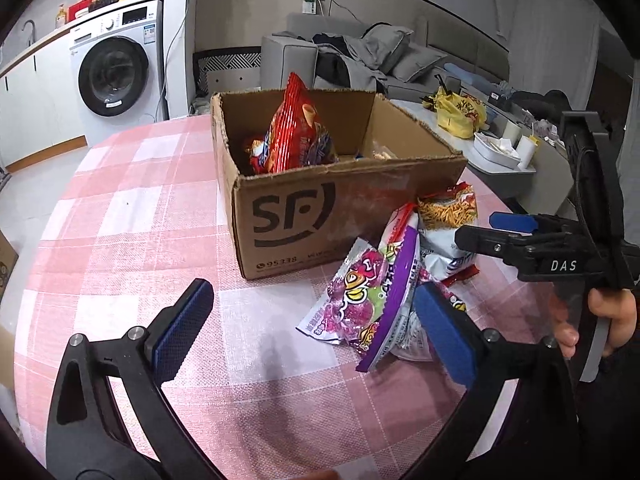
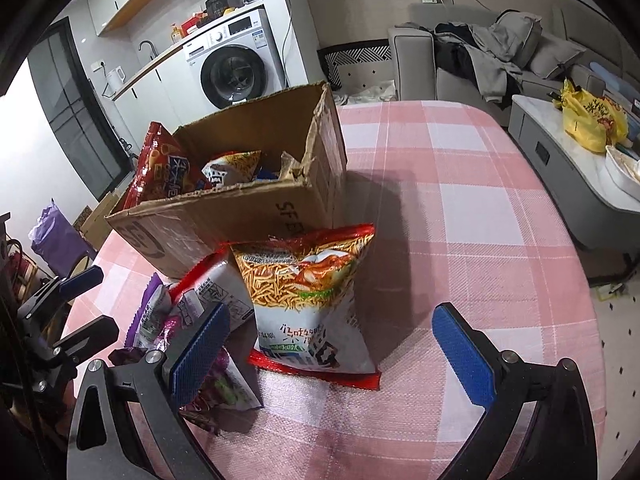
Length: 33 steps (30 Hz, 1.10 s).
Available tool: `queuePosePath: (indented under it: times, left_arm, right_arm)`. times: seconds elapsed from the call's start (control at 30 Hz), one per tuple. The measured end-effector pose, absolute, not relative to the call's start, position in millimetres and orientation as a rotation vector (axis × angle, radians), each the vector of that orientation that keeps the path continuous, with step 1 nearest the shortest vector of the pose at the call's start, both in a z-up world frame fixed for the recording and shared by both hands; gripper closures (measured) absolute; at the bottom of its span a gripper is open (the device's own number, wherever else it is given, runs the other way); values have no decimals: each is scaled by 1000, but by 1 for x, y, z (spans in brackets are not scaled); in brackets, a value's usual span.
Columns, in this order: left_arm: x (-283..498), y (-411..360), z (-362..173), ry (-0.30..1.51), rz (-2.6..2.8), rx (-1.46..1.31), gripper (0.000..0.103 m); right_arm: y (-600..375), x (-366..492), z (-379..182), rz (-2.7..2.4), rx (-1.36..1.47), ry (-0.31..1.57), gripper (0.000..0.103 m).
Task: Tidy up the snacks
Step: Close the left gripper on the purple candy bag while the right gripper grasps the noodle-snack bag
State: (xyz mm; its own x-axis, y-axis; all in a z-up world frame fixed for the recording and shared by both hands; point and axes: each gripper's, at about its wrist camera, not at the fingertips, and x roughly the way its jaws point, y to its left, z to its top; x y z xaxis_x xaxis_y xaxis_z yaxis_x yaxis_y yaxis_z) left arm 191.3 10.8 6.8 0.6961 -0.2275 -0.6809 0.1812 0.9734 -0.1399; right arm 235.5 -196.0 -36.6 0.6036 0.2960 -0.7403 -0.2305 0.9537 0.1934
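An open cardboard box (image 1: 344, 208) marked SF stands on the pink checked table; it also shows in the right wrist view (image 2: 240, 208). A red snack bag (image 1: 298, 132) stands inside it. A pile of snack bags lies beside the box: a purple candy bag (image 1: 360, 300) and an orange-and-white noodle snack bag (image 2: 316, 300). My left gripper (image 1: 316, 332) is open, its right pad touching the purple bag. My right gripper (image 2: 334, 344) is open with the noodle bag between its fingers, apart from both pads. The right gripper also shows in the left wrist view (image 1: 480, 232).
A washing machine (image 1: 116, 68) stands at the back left, a grey sofa with clothes (image 1: 360, 52) behind the table. A low side table (image 2: 568, 168) with a yellow bag (image 2: 592, 120) is at the right. The tablecloth (image 1: 120, 220) left of the box lies bare.
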Motion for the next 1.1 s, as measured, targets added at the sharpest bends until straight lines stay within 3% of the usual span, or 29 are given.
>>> queuePosePath:
  times: [0.23,0.8,0.93,1.1]
  left_arm:
    - [192,6,0,772,-270,-72,5]
    - [201,3,-11,807,-282,-99,5]
    - [201,-3,-14,811,-291,-84,5]
    - [205,-8,-16,805,-286,-73,5]
  right_arm:
    - [-189,239,-48,321,75,884,2]
    - [-188,244,-58,346,104,895,37]
    - [-184,241,-54,365,91,872,51]
    - [-184,238,-50,365,91,856,57]
